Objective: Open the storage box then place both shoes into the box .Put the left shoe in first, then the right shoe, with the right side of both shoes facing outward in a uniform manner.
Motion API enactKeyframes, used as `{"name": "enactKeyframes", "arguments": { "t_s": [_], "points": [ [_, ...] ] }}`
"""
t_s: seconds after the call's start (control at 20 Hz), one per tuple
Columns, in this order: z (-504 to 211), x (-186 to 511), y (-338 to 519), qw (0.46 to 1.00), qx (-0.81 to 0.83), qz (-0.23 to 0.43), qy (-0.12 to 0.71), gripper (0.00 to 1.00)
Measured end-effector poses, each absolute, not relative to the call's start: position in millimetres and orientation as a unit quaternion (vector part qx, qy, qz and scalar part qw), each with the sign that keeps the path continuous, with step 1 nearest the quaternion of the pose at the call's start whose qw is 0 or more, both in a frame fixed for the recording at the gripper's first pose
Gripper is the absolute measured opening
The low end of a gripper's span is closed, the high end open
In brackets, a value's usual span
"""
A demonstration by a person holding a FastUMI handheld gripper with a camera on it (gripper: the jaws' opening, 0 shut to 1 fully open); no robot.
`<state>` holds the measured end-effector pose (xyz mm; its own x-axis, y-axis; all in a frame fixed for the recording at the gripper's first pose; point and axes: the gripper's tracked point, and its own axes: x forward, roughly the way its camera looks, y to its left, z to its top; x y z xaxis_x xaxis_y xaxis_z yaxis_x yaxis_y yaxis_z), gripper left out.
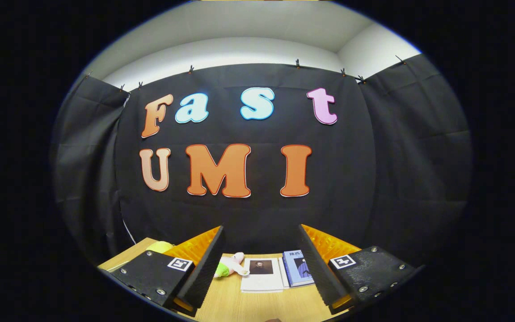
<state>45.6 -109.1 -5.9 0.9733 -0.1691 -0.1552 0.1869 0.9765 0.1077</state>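
Observation:
My gripper point(261, 241) is held high above a wooden table point(257, 304), pointing at the booth's back wall. Its two fingers stand wide apart and open, with nothing between them. Below and beyond the fingers I see only small items on the table top. I can make out neither shoes nor a storage box from here.
On the table between the fingers lie a white book point(263, 273) and a blue book point(297, 267) side by side. A small plush toy point(230, 264) lies left of the white book. A yellow-green object point(160, 246) peeks out behind the left finger.

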Motion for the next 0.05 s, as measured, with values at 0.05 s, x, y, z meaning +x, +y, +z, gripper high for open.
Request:
{"name": "enactKeyframes", "arguments": {
  "t_s": [0.05],
  "points": [
    [-6.5, 46.4, -110.0, 0.992, 0.062, -0.086, 0.073, 0.96]
  ]
}}
